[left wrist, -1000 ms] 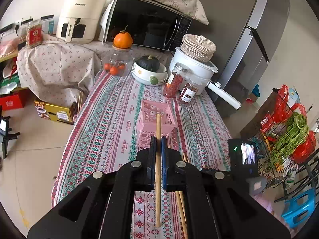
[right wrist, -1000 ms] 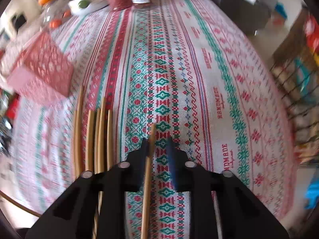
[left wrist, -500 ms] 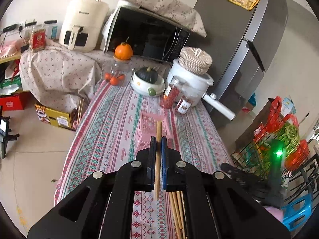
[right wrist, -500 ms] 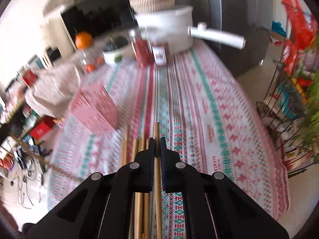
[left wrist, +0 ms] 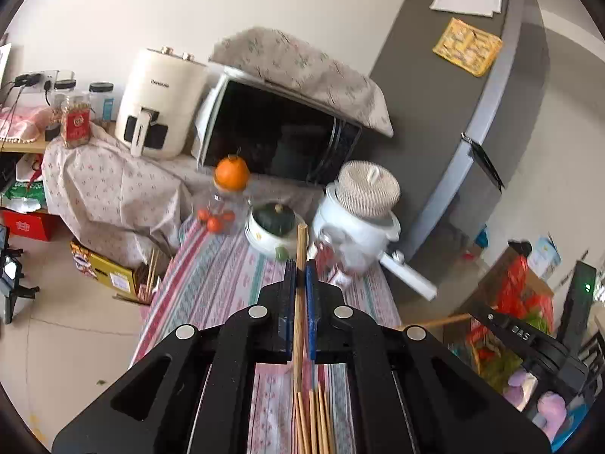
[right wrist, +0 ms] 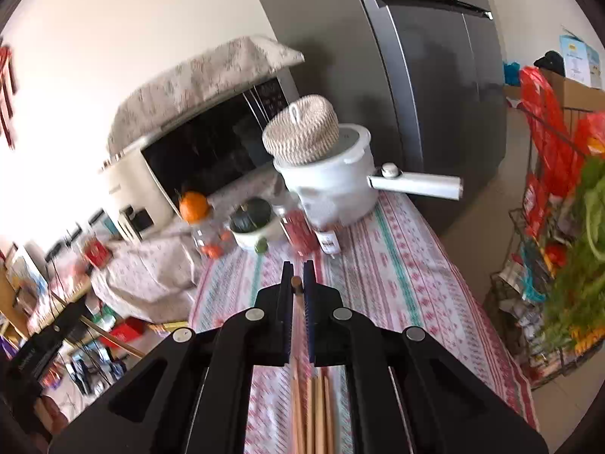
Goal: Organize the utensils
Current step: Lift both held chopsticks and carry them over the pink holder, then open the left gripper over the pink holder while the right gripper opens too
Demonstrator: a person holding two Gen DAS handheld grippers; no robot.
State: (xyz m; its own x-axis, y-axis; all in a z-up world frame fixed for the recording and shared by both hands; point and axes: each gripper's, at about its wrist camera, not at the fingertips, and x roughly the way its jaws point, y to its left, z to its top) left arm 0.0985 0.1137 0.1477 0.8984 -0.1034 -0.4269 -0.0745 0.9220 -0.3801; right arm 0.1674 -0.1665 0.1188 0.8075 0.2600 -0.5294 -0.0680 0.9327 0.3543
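Note:
My left gripper [left wrist: 298, 265] is shut on one wooden chopstick [left wrist: 301, 238], which stands nearly upright between the blue pads, well above the patterned table [left wrist: 227, 276]. My right gripper [right wrist: 297, 265] is shut on another chopstick [right wrist: 297, 283], whose tip just reaches the fingertips. In the left wrist view the right gripper [left wrist: 522, 336] shows at the right with its chopstick [left wrist: 435, 321] pointing left. Several loose chopsticks [left wrist: 314, 416] lie on the cloth below both grippers, also seen as loose chopsticks [right wrist: 314, 408] in the right wrist view. The pink basket is hidden.
At the table's far end stand a white pot with a woven lid [left wrist: 359, 212], red jars [right wrist: 302, 230], a bowl with a green squash [left wrist: 274, 227] and an orange on a jar [left wrist: 231, 174]. A grey fridge [right wrist: 435, 94] and a wire rack [right wrist: 548, 265] flank the right.
Both grippers have risen from the table, each carrying a chopstick. The right gripper closed on its chopstick and tilted up from looking down. The pink basket has dropped out of view.

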